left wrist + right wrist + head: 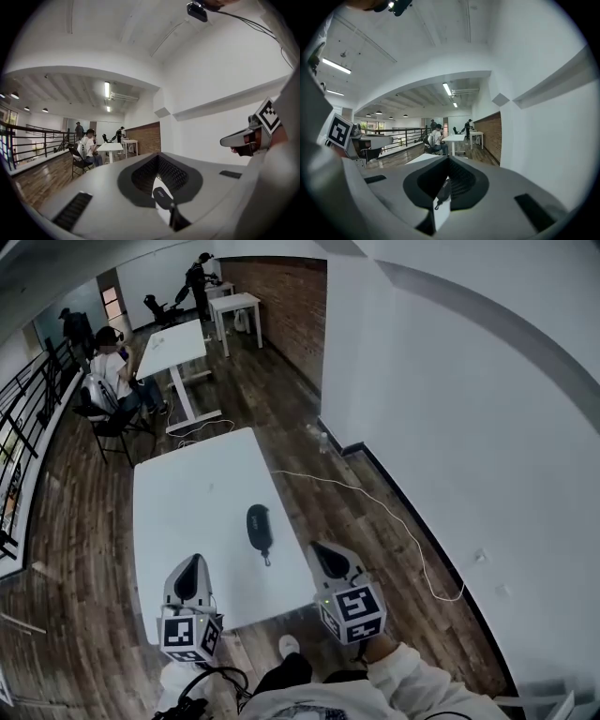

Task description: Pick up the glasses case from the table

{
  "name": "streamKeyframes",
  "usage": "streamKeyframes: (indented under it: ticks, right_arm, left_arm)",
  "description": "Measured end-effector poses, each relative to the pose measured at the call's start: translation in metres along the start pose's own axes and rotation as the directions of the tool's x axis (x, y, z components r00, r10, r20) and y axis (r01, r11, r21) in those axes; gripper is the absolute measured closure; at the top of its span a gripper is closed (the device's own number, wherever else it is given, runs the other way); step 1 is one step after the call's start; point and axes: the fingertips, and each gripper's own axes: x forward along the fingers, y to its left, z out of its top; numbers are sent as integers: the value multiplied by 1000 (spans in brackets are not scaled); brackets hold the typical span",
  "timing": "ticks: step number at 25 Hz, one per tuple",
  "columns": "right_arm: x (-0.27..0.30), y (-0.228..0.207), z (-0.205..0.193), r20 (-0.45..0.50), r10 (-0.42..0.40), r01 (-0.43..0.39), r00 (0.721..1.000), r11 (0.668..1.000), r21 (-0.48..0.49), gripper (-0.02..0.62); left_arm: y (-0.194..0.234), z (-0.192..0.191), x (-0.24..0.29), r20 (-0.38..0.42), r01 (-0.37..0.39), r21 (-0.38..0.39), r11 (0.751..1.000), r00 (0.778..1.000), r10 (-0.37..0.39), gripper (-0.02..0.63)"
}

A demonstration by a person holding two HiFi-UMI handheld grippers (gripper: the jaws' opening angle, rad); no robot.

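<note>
left gripper (196,561) level, right gripper (319,549) tipped slightly down, both at near table (187,493) edge. jaws together, empty. glasses case (259,527) ahead, untouched; print illegible.

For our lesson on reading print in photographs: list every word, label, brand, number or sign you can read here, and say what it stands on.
No text here can be read with certainty.
Pale label on the glasses case: one short word, too small and blurred to read.
Marker cubes: black-and-white square patterns only, no letters or numbers.
</note>
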Motion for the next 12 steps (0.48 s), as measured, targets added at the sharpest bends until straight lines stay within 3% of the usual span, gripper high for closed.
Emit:
streamKeyframes:
  ticks: [4,12]
  right_arm:
    - [45,-5,5,-15,-4,4,1000,1000,16,589]
    - [97,-29,-11,-60,6,-3,998,998,60,589]
  left_arm:
    - [21,-5,38,-25,21,-15,1000,999,-22,578]
    - [21,-30,90,-118,44,-36,998,992,-48,578]
